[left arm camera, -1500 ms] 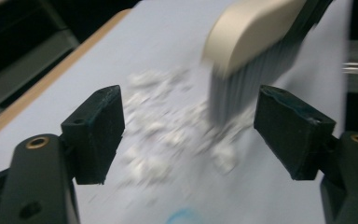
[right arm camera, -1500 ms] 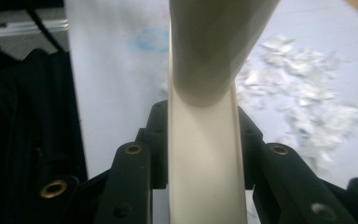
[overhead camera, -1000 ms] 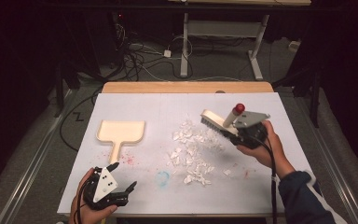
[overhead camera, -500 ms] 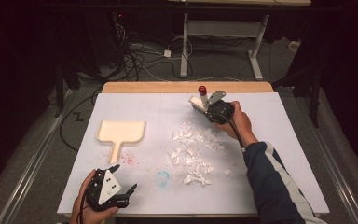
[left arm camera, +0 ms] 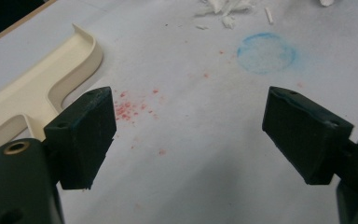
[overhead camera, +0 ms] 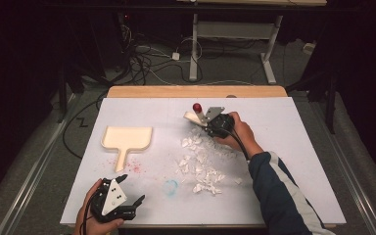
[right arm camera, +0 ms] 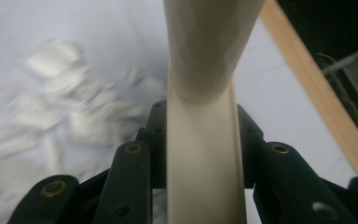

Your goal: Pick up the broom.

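Note:
My right gripper (overhead camera: 204, 122) is shut on the handle of a cream brush (right arm camera: 200, 140), which runs up between its jaws. The brush head (overhead camera: 193, 117) sits low at the far edge of a scatter of white paper scraps (overhead camera: 200, 164); the scraps (right arm camera: 65, 107) lie just left of the handle in the right gripper view. A cream dustpan (overhead camera: 127, 138) lies flat on the white board at the left, handle toward me. My left gripper (overhead camera: 133, 191) rests near the front edge, open, with nothing between its jaws (left arm camera: 205, 135); the dustpan (left arm camera: 32, 88) is to its left.
A faint blue ring stain (overhead camera: 170, 186) and red specks (overhead camera: 134, 166) mark the white board (overhead camera: 298, 147). A wooden table edge (overhead camera: 196, 91) runs along the far side. Beyond it are cables and a desk frame (overhead camera: 196, 44) on the floor.
My right hand has carried the brush left and toward the far side, then lowered it to the far edge of the scraps. The left hand has stayed where it was.

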A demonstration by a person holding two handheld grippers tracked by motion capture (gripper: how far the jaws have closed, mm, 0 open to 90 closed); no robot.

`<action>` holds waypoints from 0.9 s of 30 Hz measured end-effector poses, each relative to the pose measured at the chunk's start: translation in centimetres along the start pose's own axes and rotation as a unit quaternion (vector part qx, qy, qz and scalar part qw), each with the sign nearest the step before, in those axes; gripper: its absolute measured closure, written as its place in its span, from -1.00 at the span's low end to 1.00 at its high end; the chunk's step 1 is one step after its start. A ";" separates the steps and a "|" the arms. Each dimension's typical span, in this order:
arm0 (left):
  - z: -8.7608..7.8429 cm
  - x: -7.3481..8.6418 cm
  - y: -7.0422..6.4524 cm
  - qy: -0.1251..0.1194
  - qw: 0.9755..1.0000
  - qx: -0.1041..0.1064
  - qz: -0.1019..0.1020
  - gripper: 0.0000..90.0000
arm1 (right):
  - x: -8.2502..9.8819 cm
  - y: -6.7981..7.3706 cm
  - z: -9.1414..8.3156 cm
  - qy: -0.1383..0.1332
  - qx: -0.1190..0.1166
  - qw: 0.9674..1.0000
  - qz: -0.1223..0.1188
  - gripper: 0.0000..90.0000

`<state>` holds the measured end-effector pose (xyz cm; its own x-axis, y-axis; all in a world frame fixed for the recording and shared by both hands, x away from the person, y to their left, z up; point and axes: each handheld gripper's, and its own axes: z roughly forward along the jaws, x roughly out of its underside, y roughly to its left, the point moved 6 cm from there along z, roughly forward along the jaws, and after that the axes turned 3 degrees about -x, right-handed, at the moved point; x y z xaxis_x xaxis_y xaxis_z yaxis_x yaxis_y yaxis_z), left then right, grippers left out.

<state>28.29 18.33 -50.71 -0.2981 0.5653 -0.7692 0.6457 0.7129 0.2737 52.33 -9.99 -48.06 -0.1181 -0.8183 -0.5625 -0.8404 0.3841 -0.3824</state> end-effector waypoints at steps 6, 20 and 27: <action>0.0 0.0 -0.2 0.005 1.000 0.002 0.000 -0.64 | 1.4 2.4 -2.2 -0.024 -0.062 0.995 -0.071 0.48; 0.3 -0.1 -0.6 0.013 1.000 0.011 0.007 -0.64 | 3.2 8.5 -8.2 -0.082 -0.125 0.982 -0.113 0.50; 0.4 -0.2 -0.8 0.016 1.000 0.013 0.010 -0.64 | 2.9 7.4 -10.4 -0.101 -0.087 0.987 -0.090 0.50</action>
<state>28.13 17.48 -51.04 -0.3063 0.5930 -0.7447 0.6693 0.6904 0.2744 40.26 -13.96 -44.92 0.1356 -0.7577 -0.6383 -0.9184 0.1456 -0.3680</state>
